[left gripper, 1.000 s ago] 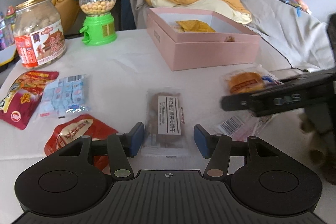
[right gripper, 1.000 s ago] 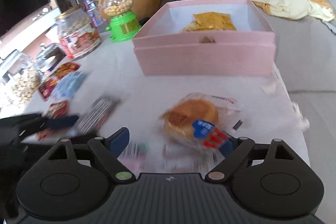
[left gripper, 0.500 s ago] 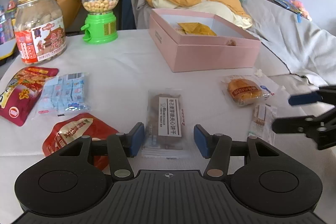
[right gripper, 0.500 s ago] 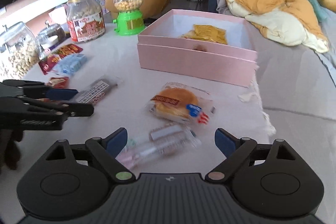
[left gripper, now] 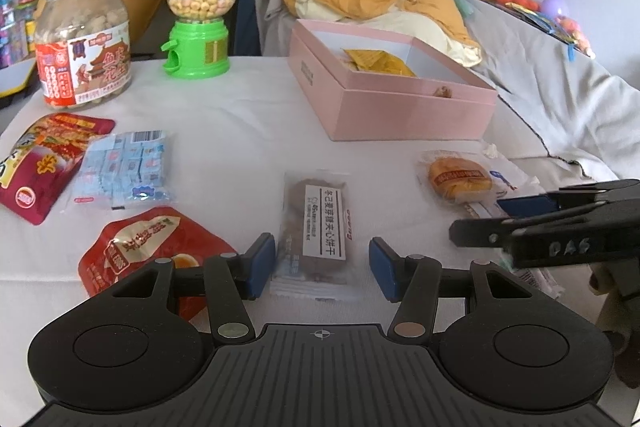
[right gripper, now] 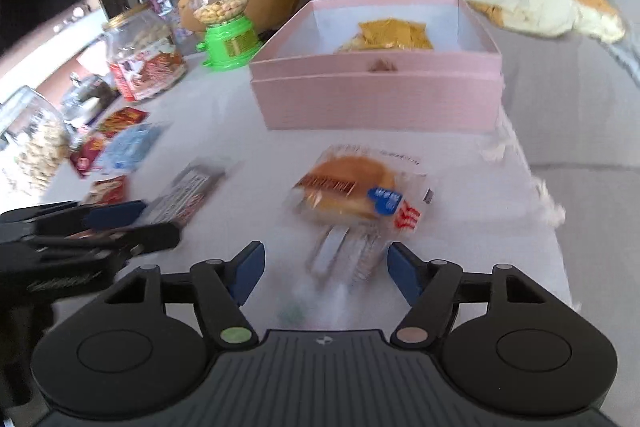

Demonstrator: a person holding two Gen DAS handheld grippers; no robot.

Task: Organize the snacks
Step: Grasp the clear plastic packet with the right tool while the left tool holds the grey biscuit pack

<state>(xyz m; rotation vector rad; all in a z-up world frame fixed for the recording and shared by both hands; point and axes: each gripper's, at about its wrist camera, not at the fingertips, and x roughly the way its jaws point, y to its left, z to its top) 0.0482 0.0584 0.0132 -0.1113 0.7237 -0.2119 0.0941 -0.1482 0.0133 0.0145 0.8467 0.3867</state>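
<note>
Only your left view shows the red pouch (left gripper: 140, 251) at lower left, sharp beside the left claw (left gripper: 322, 267); your right view, blurred, alone shows the clear packet (right gripper: 344, 255) lying between the right claw's (right gripper: 326, 271) pads. The biscuit pack (left gripper: 316, 231) sits mid-frame, its near end between your left pads. Both claws are spread wide, gripping nothing. The bun (right gripper: 352, 191) lies just beyond the right claw, before the pink box (right gripper: 376, 99).
</note>
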